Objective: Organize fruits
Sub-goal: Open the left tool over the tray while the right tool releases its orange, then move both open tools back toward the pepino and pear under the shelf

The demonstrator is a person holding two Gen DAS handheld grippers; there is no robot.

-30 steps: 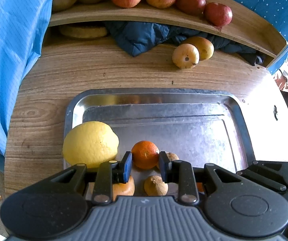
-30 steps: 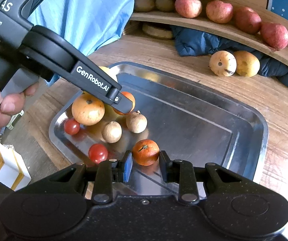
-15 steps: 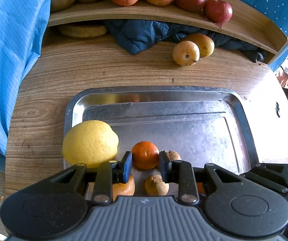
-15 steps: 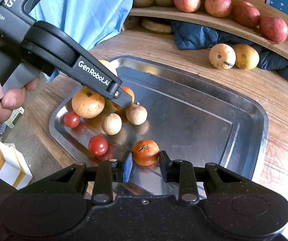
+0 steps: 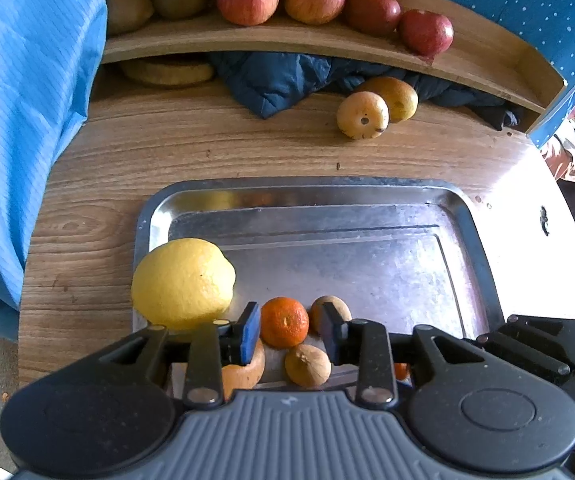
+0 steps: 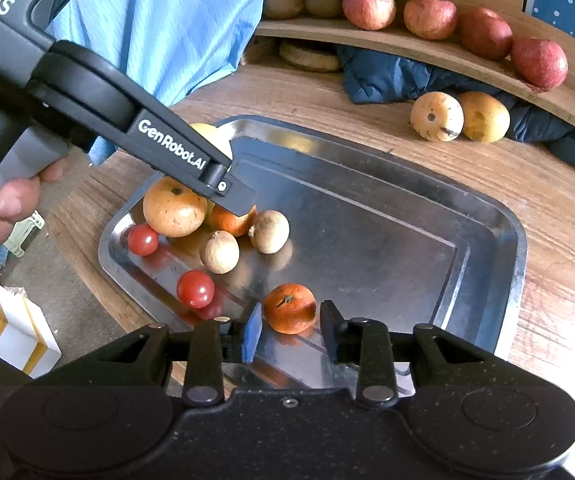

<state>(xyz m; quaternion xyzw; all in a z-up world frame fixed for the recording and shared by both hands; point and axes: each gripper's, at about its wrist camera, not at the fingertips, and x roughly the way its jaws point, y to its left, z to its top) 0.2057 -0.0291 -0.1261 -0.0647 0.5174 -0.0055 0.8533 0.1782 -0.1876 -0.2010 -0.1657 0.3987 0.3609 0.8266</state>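
Observation:
A steel tray lies on the wooden table. My left gripper stands open around a small orange mandarin in the tray's near left part; in the right wrist view its finger rests over that mandarin. My right gripper stands open around a second mandarin on the tray's near edge. Neither mandarin is visibly squeezed. A large yellow citrus, an orange fruit, two brown round fruits and two red tomatoes share the tray's left side.
A curved wooden shelf at the back carries several red apples and brown fruits. Two yellow fruits lie on the table by a dark blue cloth. A light blue sheet hangs at left.
Both grippers stay around their mandarins. The views have shifted slightly, with the tray a little farther in frame. No fruit has moved.

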